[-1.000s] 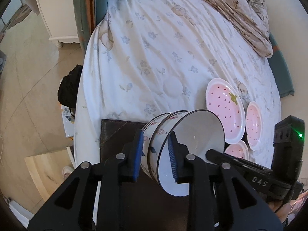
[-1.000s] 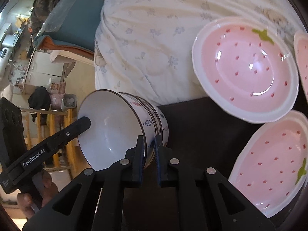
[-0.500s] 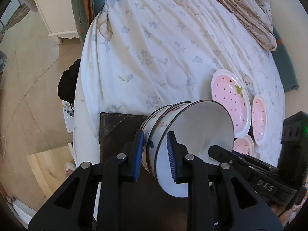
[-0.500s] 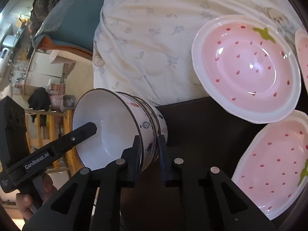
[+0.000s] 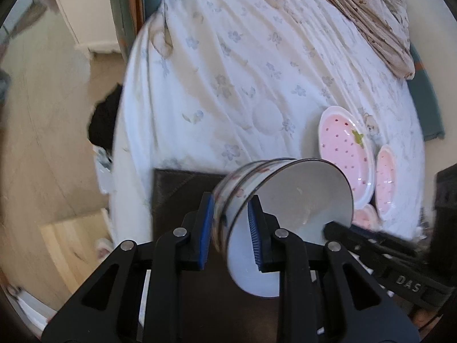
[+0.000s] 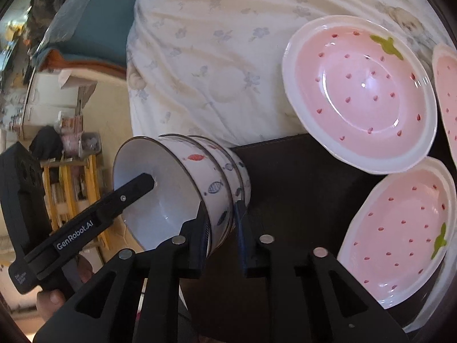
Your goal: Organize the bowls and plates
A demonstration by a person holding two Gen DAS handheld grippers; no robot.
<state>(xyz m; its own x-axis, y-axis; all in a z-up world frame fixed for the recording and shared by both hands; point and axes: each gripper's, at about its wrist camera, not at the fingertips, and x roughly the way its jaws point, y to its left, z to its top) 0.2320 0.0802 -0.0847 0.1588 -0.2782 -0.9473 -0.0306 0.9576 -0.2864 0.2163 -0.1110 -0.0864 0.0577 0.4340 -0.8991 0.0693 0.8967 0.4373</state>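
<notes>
A nested stack of white bowls with fish patterns [image 5: 288, 208] [image 6: 200, 183] is held tipped on its side above a dark brown mat [image 6: 300, 200]. My left gripper [image 5: 230, 228] is shut on the stack's rim, one finger inside the top bowl. My right gripper [image 6: 221, 223] straddles the rim on the other side, its jaws a little apart. Three pink strawberry plates lie to the right: a large one [image 6: 360, 91] on the bedsheet, one [image 6: 400, 228] on the mat, and one [image 6: 447, 91] at the frame edge.
The mat [image 5: 182, 188] lies at the edge of a bed with a white floral sheet [image 5: 242, 71]. A beige blanket [image 5: 365, 8] lies at the far end. A white cabinet [image 5: 85, 11] and dark clothes [image 5: 105, 123] are on the floor to the left.
The bowl stack has risen and tipped further onto its side. My right gripper's jaws have widened around the rim. The left gripper stays clamped.
</notes>
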